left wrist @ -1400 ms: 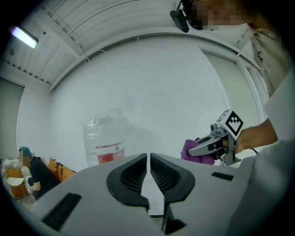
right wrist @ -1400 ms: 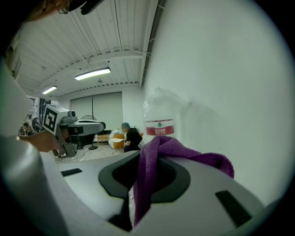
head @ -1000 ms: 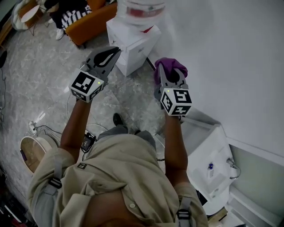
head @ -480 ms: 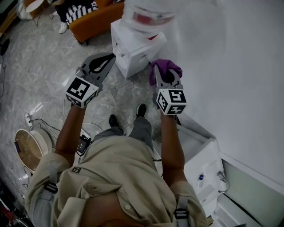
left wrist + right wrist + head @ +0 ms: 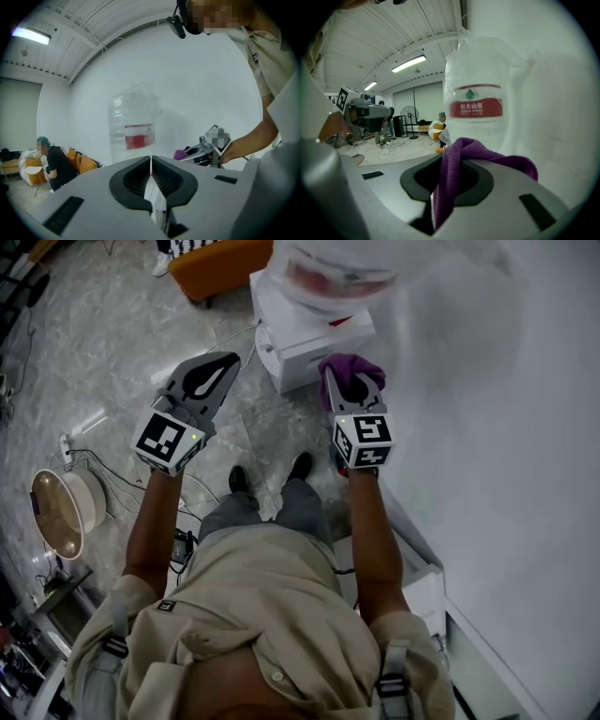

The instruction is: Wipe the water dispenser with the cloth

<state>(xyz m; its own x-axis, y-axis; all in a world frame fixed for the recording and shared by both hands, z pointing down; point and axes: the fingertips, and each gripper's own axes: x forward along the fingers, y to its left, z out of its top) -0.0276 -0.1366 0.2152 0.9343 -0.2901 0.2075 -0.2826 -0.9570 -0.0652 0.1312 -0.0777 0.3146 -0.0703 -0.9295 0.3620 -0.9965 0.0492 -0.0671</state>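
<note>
Your right gripper (image 5: 354,395) is pinching the purple cloth (image 5: 352,367); in the right gripper view the cloth comes up from between the two jaws and drapes over the right-hand one, with the jaws pressed onto it; your left gripper (image 5: 225,362) holds nothing, its jaws pressed together with only a thin seam between them in the left gripper view; both grippers are raised in front of you, well apart from each other, pointing toward the water dispenser (image 5: 314,334); the dispenser is a white cabinet on the grey marbled floor (image 5: 112,352), next to the white wall (image 5: 506,409), with a clear bottle (image 5: 333,273) bearing a red label on top; the cloth is near the dispenser's front right corner, though you cannot tell here whether it touches; an orange sofa (image 5: 217,257) sits beyond the dispenser; a round beige object (image 5: 58,512) rests on the floor to your left.
</note>
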